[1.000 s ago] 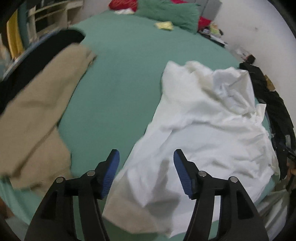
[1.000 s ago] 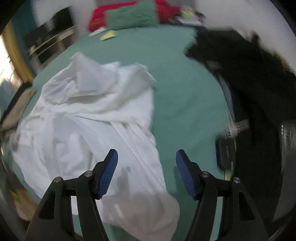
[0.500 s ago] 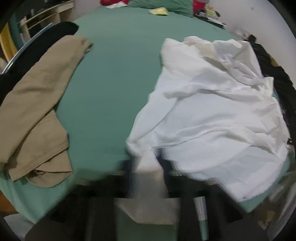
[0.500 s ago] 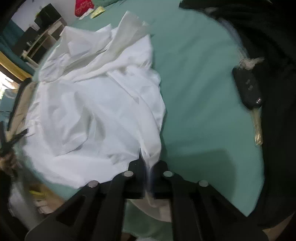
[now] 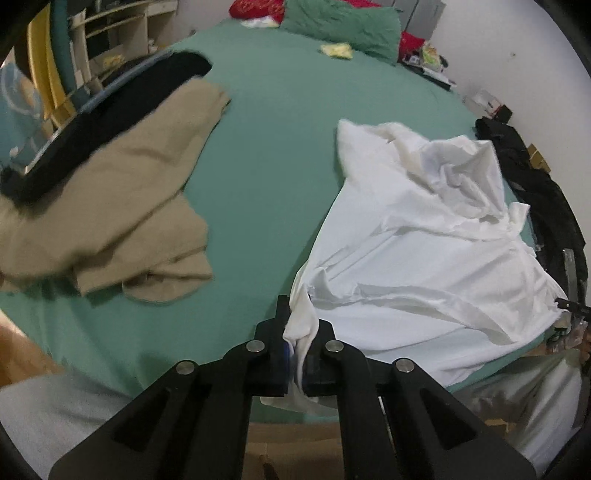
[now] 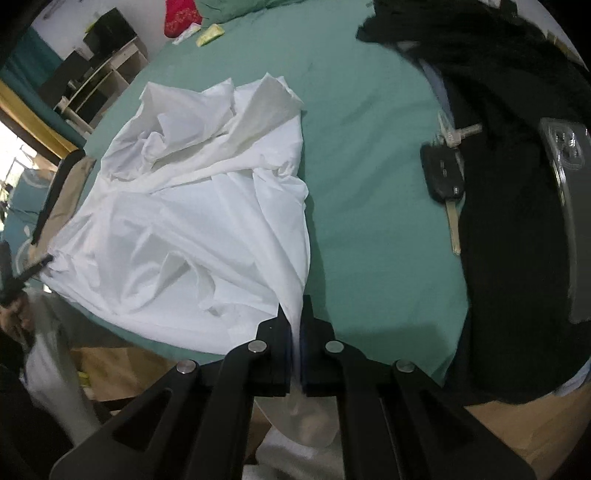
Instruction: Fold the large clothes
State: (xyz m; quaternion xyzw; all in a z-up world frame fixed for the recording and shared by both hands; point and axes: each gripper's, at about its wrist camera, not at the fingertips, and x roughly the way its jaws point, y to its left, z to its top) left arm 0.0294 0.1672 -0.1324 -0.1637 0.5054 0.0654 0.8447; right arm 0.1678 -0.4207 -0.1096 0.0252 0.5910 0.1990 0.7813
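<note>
A large crumpled white garment point(image 5: 424, 240) lies on the green bed point(image 5: 280, 122), its near edge at the bed's front. My left gripper point(image 5: 295, 354) is shut on the garment's near left corner, cloth bunched between its jaws. In the right wrist view the same white garment point(image 6: 192, 206) spreads to the left, and my right gripper point(image 6: 296, 354) is shut on its near right corner. Both corners are pulled taut toward me over the bed edge.
Tan trousers point(image 5: 110, 206) and a black garment point(image 5: 103, 122) lie on the bed's left. A black pile point(image 6: 517, 184), a car key point(image 6: 443, 177) and a phone point(image 6: 576, 206) lie at the right. Pillows point(image 5: 343, 26) sit at the head. Shelves point(image 6: 99, 81) stand beyond.
Both grippers were open above the garment's near edge a second ago. They have closed on its two near corners and drawn them back toward the bed's front edge.
</note>
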